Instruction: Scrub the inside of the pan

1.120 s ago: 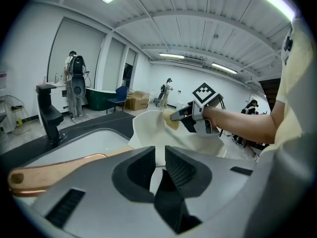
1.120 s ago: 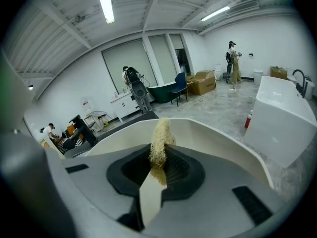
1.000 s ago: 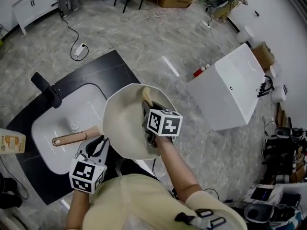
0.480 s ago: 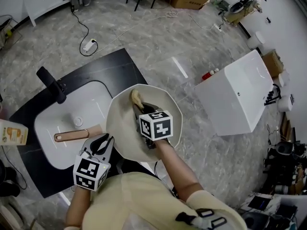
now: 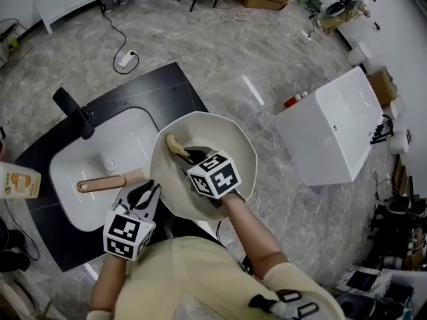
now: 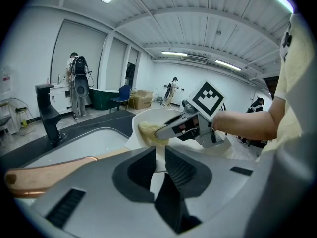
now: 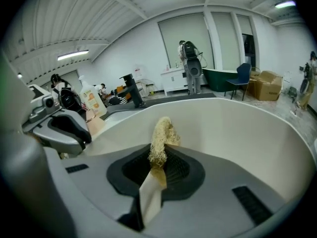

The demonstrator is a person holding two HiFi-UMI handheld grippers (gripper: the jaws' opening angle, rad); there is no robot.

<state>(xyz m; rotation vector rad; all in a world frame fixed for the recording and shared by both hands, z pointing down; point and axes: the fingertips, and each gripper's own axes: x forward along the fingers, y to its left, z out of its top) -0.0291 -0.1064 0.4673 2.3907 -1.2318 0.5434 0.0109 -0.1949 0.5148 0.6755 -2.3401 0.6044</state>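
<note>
Right claw clamps tan fibrous loofah scrubber against inner wall of cream-white deep pan, left claw pinching its rim beside white sink basin; scrubbing judged under way, next stroke should sweep the remaining wall.

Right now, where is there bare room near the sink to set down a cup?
Free: the sink basin between the faucet and the pan handle, and the black counter beyond the basin. Crowded: the pan, filled by the right gripper and scrubber, and its near side, where the left gripper holds it.
</note>
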